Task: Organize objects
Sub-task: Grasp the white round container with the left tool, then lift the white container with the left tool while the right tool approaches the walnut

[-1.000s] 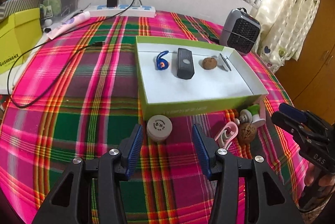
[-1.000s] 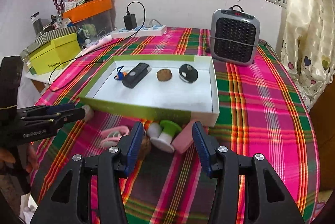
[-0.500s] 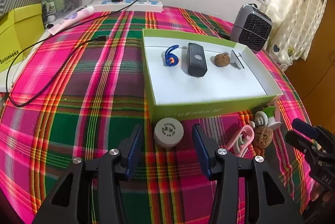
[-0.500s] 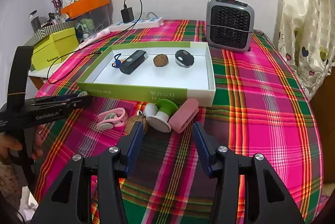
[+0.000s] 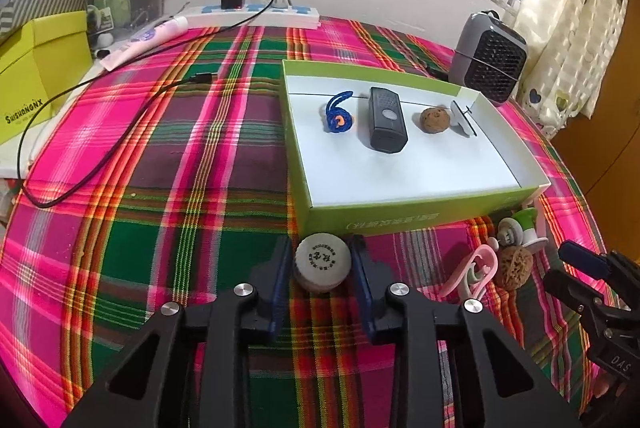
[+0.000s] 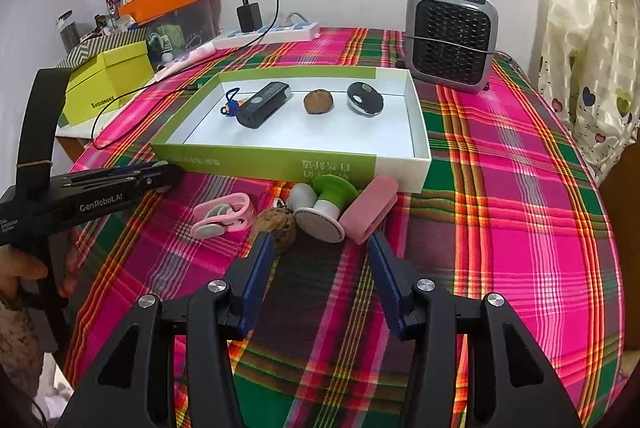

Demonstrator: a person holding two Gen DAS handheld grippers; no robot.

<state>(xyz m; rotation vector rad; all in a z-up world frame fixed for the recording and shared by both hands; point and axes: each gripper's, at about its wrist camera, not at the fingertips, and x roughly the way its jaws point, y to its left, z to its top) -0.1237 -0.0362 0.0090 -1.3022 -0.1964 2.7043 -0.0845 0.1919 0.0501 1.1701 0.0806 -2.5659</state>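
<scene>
We count one green-and-white box [image 5: 420,218] on the plaid-covered bench [image 5: 160,156], and four things lie in a row inside it: one blue coiled cord [image 5: 338,116], one black remote-like device [image 5: 386,120], one brown walnut [image 5: 434,115] and one small round black-and-silver gadget [image 6: 364,98]. In front of the box we count five loose things: one round white puck [image 5: 323,262], one pink clip [image 6: 222,214], a second walnut [image 6: 276,224], one green-and-white spool [image 6: 326,206] and one flat pink case [image 6: 370,214]. Our left tongs [image 5: 322,266] have just been closing, and their blue pads now sit against both sides of the puck, clenched on it just beside the box's front wall. Our right tongs [image 6: 322,268] stand released, with nothing between them, just short of the spool and the second walnut. One grey heater [image 6: 452,38] stands behind the box.
</scene>
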